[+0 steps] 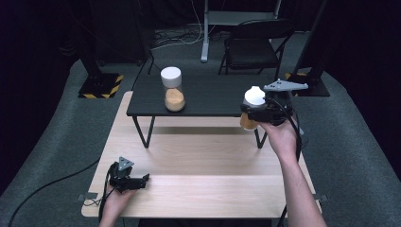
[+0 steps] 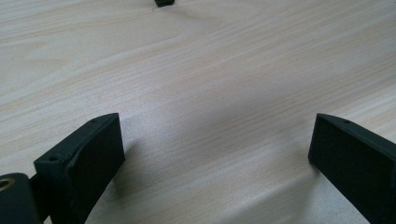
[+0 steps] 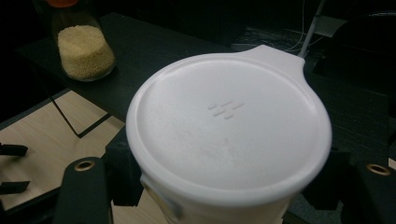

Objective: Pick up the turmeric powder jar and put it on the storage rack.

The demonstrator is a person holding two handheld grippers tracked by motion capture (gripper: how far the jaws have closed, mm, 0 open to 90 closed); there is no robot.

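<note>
A white-lidded jar (image 1: 251,108) is clamped between the jaws of the right gripper (image 1: 256,115), held upright in the air just off the front edge of the black shelf (image 1: 213,92), at its right end. In the right gripper view the jar's round white lid (image 3: 229,123) sits directly above and between the two fingers (image 3: 86,186), which press on the jar's sides below the lid rim. Tan contents are seen through the jar's lower part in the high view.

Well apart from those fingers, a second jar (image 1: 173,90) stands on the shelf, its white lid on, about half filled with pale grain.

The left gripper (image 1: 140,181) is rested on the wooden table (image 1: 213,189), its jaws spread wide with bare wood between the fingers (image 2: 88,154).
</note>
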